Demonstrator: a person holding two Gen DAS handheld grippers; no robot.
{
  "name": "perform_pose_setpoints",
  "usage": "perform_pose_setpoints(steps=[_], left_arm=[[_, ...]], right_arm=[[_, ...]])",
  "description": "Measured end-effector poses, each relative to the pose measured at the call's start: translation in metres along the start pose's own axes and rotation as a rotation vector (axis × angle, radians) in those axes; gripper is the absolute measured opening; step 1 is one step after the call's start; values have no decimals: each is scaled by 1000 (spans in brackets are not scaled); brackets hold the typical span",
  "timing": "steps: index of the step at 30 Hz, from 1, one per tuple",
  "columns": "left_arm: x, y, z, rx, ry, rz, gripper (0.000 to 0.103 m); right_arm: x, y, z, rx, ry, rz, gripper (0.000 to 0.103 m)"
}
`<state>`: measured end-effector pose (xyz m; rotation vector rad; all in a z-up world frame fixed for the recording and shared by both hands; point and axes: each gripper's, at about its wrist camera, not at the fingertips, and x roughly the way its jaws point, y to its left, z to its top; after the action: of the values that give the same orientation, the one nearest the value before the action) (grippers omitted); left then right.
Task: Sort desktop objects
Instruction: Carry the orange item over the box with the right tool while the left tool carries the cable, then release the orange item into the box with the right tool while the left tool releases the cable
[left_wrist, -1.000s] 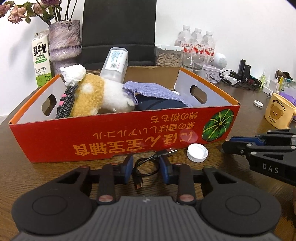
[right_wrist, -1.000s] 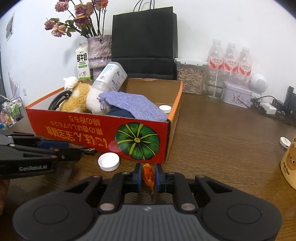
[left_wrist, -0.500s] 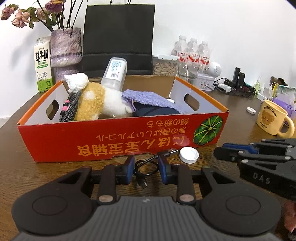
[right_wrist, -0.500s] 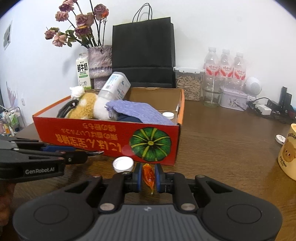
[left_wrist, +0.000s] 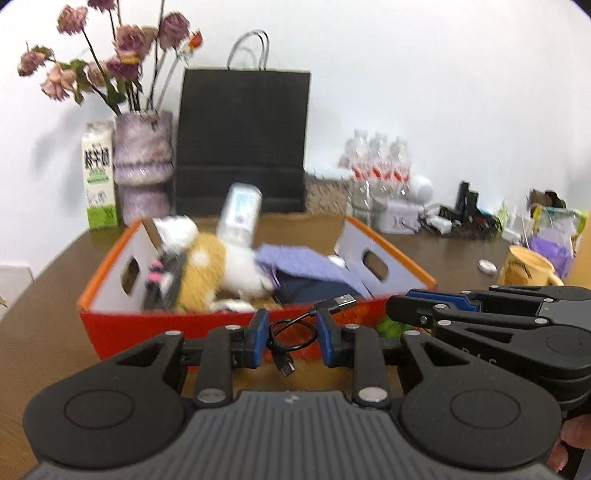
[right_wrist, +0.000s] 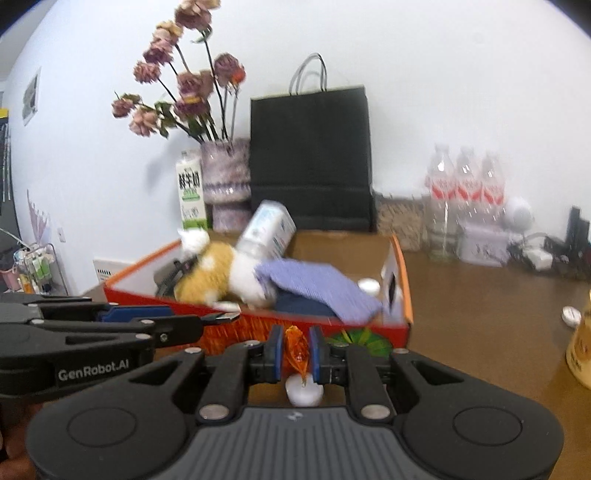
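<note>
Cardboard box (left_wrist: 229, 334), the red one with the orange rim, sits on the counter (left_wrist: 40, 325) right ahead of both my tools, already loaded with a plush toy (left_wrist: 207, 275), a white bottle (left_wrist: 240, 214) and a purple cloth (left_wrist: 306, 264). Compared with a second ago I now look down over its near wall into the open top, where before I faced the printed front almost square on, so both loads have come up off the counter. My left hand-held gripper (left_wrist: 291, 341) is clamped on a short black USB cable (left_wrist: 295, 332), the coil squeezed between the blue pads, one plug poking up toward the box and the other dangling below. My right hand-held gripper (right_wrist: 297, 354) is pinched shut on a small orange wrapped candy (right_wrist: 295, 349), which hangs clear above the white bottle cap (right_wrist: 303, 393) left on the counter. I judge the lift done; what remains is carrying both items forward over the rim and letting go inside, cable first if its loose ends snag.
</note>
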<state>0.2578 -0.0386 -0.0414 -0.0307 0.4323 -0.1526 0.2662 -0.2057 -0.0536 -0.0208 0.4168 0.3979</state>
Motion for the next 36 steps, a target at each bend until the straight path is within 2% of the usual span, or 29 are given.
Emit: perform_pose_setpoints(steps=[8,16,24,29,31,32,33,35,36], left_arm=[[10,24,30,-4,-48,49,29],[37,44,43,-10,-41,67,29],[65,52,33,11,9,86,29],[70,52,30,32,5,103,30],[68,51,29,35,-5,120,37],[67,50,29,37,-13,136,57],[65,50,29,36,-24,177,72],[61,51,30,42,-48,245,88],[59,52,30,34,-56,262,96]], right_arm=[[22,20,36,-48,-31,15,14],[59,32,58,-58,-26,28,14],[91,22,49,-28,51,55,13],[99,18,43,-28,71,49,14],[99,16,42,-24,74,49,15],[98,15,42,-20,71,46,18],[97,15,42,-18,70,41,31],[94,14,43,-18,56,-1,42],[92,12,43,-15,51,-24,55]])
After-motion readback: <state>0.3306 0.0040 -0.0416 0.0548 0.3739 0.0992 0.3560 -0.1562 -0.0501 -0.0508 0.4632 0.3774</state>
